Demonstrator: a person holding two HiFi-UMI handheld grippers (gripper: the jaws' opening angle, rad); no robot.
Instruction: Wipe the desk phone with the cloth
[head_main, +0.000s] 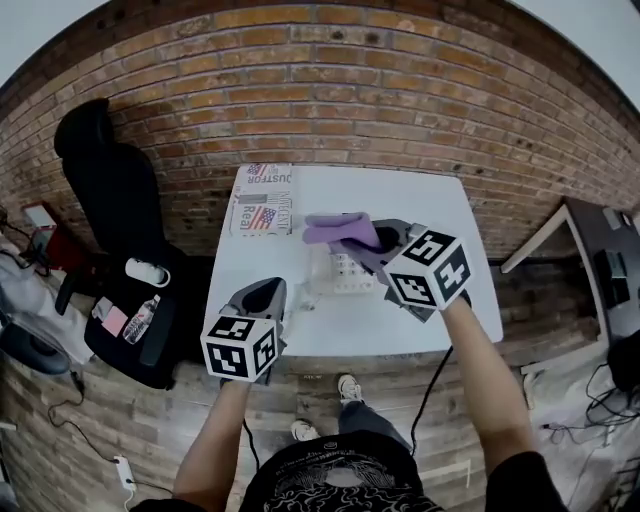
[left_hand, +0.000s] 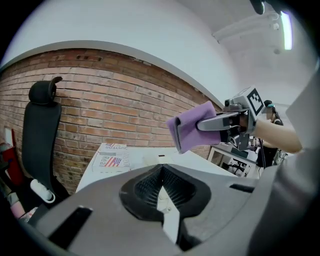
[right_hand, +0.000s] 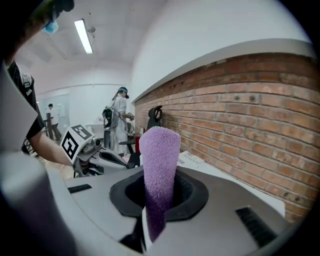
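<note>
A white desk phone (head_main: 338, 272) lies in the middle of the white table (head_main: 420, 205). Just above the phone's far end hangs a folded purple cloth (head_main: 338, 231), with my right gripper (head_main: 354, 238) shut on it. The right gripper view shows the cloth (right_hand: 159, 165) standing up out of the closed jaws. In the left gripper view the cloth (left_hand: 192, 127) and right gripper (left_hand: 212, 122) hover over the table. My left gripper (head_main: 262, 296) is shut and empty, above the table's front left edge, left of the phone.
A printed paper with a flag (head_main: 262, 200) lies at the table's far left corner. A black office chair (head_main: 110, 190) stands to the left, a brick wall (head_main: 330, 110) behind the table, another desk (head_main: 590, 255) at the right. People stand far off (right_hand: 120, 117).
</note>
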